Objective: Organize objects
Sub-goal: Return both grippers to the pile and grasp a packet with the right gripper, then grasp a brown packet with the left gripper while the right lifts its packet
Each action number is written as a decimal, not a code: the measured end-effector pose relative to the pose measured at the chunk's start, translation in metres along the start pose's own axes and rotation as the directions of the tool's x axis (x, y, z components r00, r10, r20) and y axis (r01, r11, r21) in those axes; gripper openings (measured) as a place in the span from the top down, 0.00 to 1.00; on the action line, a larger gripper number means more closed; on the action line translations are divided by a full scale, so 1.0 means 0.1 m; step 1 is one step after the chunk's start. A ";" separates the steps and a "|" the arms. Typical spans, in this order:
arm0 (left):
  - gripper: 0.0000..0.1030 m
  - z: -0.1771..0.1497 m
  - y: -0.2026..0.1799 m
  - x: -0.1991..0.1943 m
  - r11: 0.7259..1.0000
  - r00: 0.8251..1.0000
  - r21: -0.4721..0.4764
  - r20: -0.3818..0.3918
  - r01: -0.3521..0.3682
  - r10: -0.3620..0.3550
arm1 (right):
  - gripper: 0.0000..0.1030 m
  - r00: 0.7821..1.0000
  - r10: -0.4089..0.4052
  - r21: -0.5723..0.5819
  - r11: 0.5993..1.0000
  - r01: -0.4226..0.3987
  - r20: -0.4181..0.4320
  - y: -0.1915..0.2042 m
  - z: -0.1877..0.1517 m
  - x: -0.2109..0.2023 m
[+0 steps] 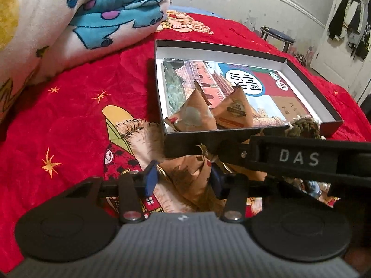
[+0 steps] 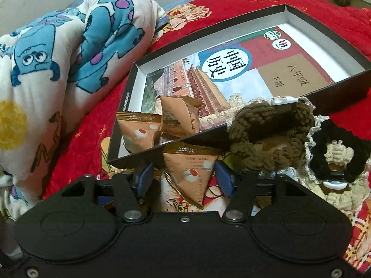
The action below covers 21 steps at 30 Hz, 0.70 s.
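Observation:
A shallow black box lies on the red bedspread and holds a history textbook and two orange snack packets. A third orange snack packet lies on the bed just outside the box's near wall. My left gripper is open with the packet between its blue pads. My right gripper is open around the same packet. The right gripper's black body crosses the left wrist view. Two crocheted hair clips, brown and black, lie to the right.
A rolled white blanket with blue cartoon monsters lies at the left on the bed. A dark stool stands beyond the bed near the wall. Clothes hang on a white door at the far right.

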<state>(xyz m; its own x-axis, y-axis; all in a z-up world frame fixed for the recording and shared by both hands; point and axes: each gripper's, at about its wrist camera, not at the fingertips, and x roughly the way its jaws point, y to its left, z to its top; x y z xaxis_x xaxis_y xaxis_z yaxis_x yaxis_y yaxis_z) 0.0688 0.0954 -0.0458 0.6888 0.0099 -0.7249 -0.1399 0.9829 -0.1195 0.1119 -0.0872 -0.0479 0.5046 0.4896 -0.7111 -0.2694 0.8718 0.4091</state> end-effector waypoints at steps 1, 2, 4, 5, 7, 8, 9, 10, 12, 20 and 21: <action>0.52 0.00 -0.01 0.00 1.000 1.000 0.005 0.000 0.000 0.000 | 0.50 1.000 -0.008 -0.004 1.000 0.008 0.000 0.01 -0.01 0.00; 0.52 0.00 -0.01 0.00 1.000 1.000 0.011 -0.001 0.001 -0.001 | 0.51 1.000 -0.016 -0.006 1.000 0.016 0.003 0.01 -0.01 0.00; 0.52 -0.01 -0.01 -0.01 1.000 1.000 0.015 0.003 0.003 -0.003 | 0.57 1.000 -0.016 0.001 1.000 0.016 0.013 0.00 -0.02 0.00; 0.52 -0.01 -0.01 -0.02 1.000 1.000 0.013 0.005 0.005 -0.005 | 0.58 1.000 -0.001 0.015 1.000 0.001 0.020 -0.02 -0.03 0.00; 0.53 0.00 -0.01 -0.02 1.000 1.000 0.005 0.007 0.007 -0.007 | 0.63 1.000 0.015 0.030 0.999 -0.016 0.024 -0.04 -0.04 0.02; 0.53 0.01 0.00 -0.02 1.000 1.000 0.004 0.009 0.007 -0.007 | 0.63 1.000 0.009 0.021 1.000 -0.010 0.029 -0.02 -0.04 0.02; 0.53 0.01 -0.01 -0.02 1.000 1.000 0.009 0.006 0.005 -0.005 | 0.64 0.999 0.008 0.014 1.000 -0.008 0.032 -0.01 -0.05 0.01; 0.53 0.01 -0.01 -0.02 1.000 1.000 0.013 0.006 0.001 -0.001 | 0.64 0.999 0.011 0.013 1.000 -0.011 0.033 0.00 -0.06 0.00; 0.53 0.01 -0.04 -0.04 1.000 1.000 0.029 0.011 -0.009 0.008 | 0.65 0.999 0.027 0.016 0.999 -0.027 0.035 0.01 -0.07 -0.03; 0.52 0.08 -0.17 -0.32 0.997 0.999 0.078 0.030 0.012 -0.015 | 0.65 0.992 0.062 -0.017 0.998 -0.060 0.110 0.11 -0.12 -0.57; 0.52 0.09 -0.22 -0.37 0.996 0.999 0.083 0.043 0.023 -0.027 | 0.65 0.990 0.055 -0.032 0.998 -0.051 0.129 0.12 -0.12 -0.67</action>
<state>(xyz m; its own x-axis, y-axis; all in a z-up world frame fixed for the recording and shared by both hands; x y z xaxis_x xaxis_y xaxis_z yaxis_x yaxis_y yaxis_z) 0.0530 0.0751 -0.0099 0.7221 -0.0084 -0.6917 -0.0645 0.9947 -0.0795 0.0653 -0.1094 -0.0020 0.5903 0.5311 -0.6078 -0.3214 0.8455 0.4265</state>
